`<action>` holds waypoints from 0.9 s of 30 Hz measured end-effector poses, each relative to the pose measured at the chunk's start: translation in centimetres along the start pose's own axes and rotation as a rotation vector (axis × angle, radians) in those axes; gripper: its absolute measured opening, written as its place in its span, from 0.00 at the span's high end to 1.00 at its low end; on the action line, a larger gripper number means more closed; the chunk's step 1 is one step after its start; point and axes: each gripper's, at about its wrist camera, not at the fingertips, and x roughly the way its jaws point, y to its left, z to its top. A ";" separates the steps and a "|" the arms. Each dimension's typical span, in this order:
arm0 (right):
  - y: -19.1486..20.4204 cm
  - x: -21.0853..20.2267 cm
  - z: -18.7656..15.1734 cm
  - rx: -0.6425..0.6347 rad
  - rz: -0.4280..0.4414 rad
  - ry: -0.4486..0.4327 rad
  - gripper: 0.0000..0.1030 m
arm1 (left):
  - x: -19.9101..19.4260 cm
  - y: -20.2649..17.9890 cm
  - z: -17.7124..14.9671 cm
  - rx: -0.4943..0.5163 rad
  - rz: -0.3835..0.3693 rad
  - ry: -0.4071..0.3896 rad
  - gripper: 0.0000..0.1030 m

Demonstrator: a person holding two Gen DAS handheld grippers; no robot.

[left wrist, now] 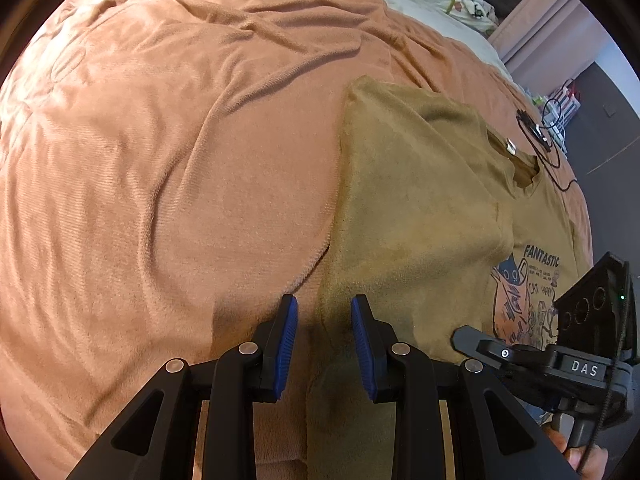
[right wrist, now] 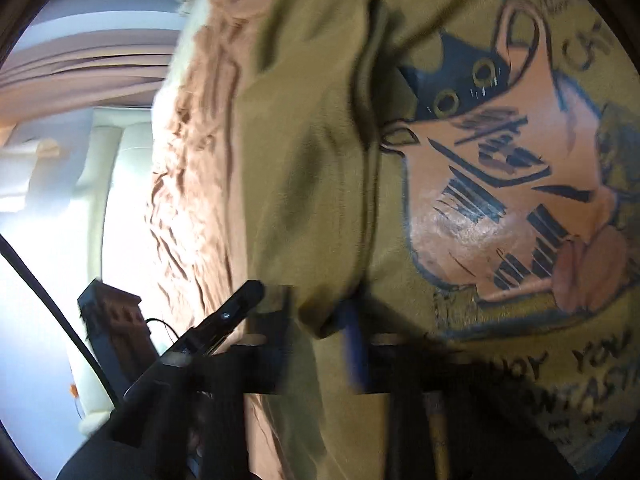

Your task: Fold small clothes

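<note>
The bed (left wrist: 168, 160), covered in a rumpled orange blanket (left wrist: 120, 208), spreads out ahead of and to the left of the left hand-held gripper (left wrist: 324, 340), and its soft, ridged surface is the largest risk: any drag across it could pull the fold out of line. The mustard T-shirt (left wrist: 416, 208) lies on that blanket just ahead and to the right of the left hand-held gripper, one side already turned over onto the body so that part of the cat print (left wrist: 524, 304) is covered. The left jaws stand apart over the shirt's near edge with no cloth visibly pressed between the blue pads (left wrist: 286, 344), so that edge is free to slide if the other side is tugged. The right hand-held gripper (right wrist: 348, 320) appears clamped together on a folded edge of the shirt, though the picture is blurred and the pads are hard to make out; a thin pinch like that could slip, or catch only the upper layer, and the flap would then land crooked or bunch. Far ahead and to the right, a small black device with its cable (left wrist: 540, 136) sits just beside the collar (left wrist: 516, 160), where a swept sleeve might snag it.
</note>
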 end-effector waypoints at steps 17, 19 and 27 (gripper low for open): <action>-0.1 -2.3 -1.2 -0.079 -0.095 -0.010 0.96 | -1.7 0.2 -0.1 0.004 0.011 0.000 0.71; 0.3 -2.6 -1.0 -0.097 -0.091 -0.018 0.96 | -1.8 0.3 0.0 -0.007 0.001 -0.004 0.71; 2.8 -2.1 -2.5 -0.204 -0.058 -0.062 0.56 | -0.1 -0.2 -0.5 0.015 0.022 0.023 0.71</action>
